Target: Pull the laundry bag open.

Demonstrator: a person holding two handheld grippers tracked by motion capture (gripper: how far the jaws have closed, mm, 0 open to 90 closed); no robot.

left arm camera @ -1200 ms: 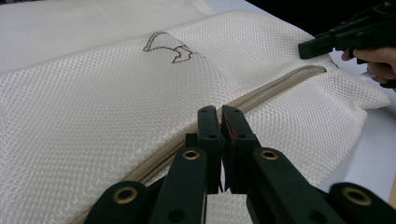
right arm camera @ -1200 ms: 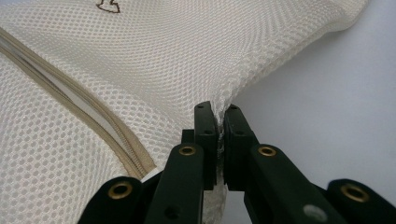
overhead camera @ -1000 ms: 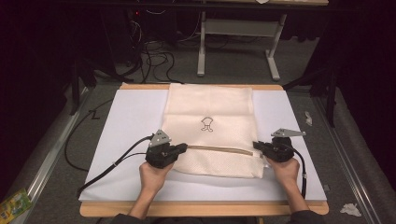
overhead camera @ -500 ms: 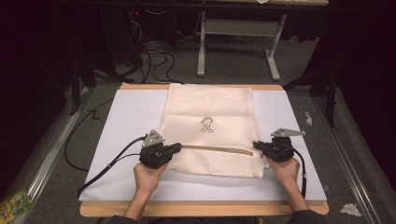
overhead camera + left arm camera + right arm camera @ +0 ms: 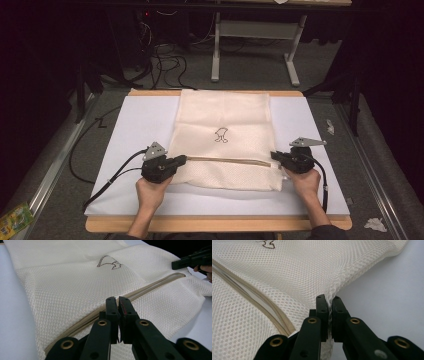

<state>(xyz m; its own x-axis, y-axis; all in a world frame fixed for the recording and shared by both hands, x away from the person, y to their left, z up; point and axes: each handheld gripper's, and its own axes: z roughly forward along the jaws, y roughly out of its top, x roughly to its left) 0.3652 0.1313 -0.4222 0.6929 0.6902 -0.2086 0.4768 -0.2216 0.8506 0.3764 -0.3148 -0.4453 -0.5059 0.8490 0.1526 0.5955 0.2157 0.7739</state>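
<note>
bag: cream mesh bag (image 5: pixel 223 140), fine honeycomb weave, rectangular, flat on the white sheet (image 5: pixel 130 130) over the wooden table (image 5: pixel 215 224)
zip: tan zip (image 5: pixel 227 161), a thin band across the bag's near part, between the grippers
logo: small dark outline (image 5: pixel 221 134) printed mid-bag
left gripper: left gripper (image 5: pixel 117 301), black jaws pressed together at the zip; what they pinch is hidden
right gripper: right gripper (image 5: pixel 329 300), jaws clamped on a raised fold of mesh at the bag's edge

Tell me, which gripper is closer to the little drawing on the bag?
Left, but only slightly. The left gripper sits below-left of the drawing on the mesh bag; the right gripper sits farther off, at the bag's right edge.
</note>
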